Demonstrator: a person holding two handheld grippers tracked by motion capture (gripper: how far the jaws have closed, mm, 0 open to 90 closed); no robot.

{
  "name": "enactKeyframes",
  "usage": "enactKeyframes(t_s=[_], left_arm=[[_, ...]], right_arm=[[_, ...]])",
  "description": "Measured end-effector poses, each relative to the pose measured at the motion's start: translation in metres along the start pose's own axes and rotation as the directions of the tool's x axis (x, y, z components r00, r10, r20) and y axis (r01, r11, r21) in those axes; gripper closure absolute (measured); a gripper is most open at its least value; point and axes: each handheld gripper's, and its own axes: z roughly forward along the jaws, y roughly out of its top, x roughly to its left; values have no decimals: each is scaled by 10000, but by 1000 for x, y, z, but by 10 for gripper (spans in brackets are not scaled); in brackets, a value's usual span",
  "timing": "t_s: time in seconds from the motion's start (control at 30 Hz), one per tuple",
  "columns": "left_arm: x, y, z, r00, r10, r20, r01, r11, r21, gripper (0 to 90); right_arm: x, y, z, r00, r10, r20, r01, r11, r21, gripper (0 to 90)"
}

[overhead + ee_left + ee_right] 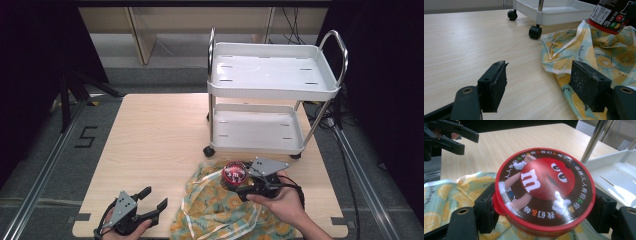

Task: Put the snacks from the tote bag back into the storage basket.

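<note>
The right hand-held gripper is clamped on a round M&M's candy tub with a red-rimmed lid. In the right gripper view its two black jaws press the tub from either side just below the lid, which shows the red candy character. The tub is held at about 5 o'clock on the bench, just above a yellow-and-teal fruit-print cloth bag that lies crumpled at the near edge. In the left gripper view the tub's labelled side hangs over the bag at about 1 o'clock.

The left hand-held gripper sits at about 7 o'clock on the bench, its jaws spread wide with nothing between them, aimed towards the bag's left edge and just beside it.

A white two-tier trolley on black castors stands at about 1 o'clock on the bench, just behind the bag; both trays are bare.
</note>
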Motion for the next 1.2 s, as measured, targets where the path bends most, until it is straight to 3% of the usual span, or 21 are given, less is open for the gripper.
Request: enactKeyframes(t_s=[0.17, 1.07, 1.1, 1.2], left_arm=[[0, 0, -1, 10000, 56, -58, -56, 10000, 69, 288], [0, 0, -1, 9999, 60, -81, -59, 10000, 50, 289], [0, 0, -1, 10000, 34, -88, -34, 10000, 39, 289], [0, 0, -1, 9999, 31, -99, -31, 10000, 31, 289]], right_arm=[[-2, 2, -1, 9999, -150, 64, 151, 9998, -126, 262], [-8, 12, -3, 9996, 58, 277, -50, 9996, -271, 262], [-9, 13, -3, 9993, -175, 325, 186, 9993, -339, 262], [-9, 14, -3, 9997, 48, 253, -40, 9994, -332, 262]])
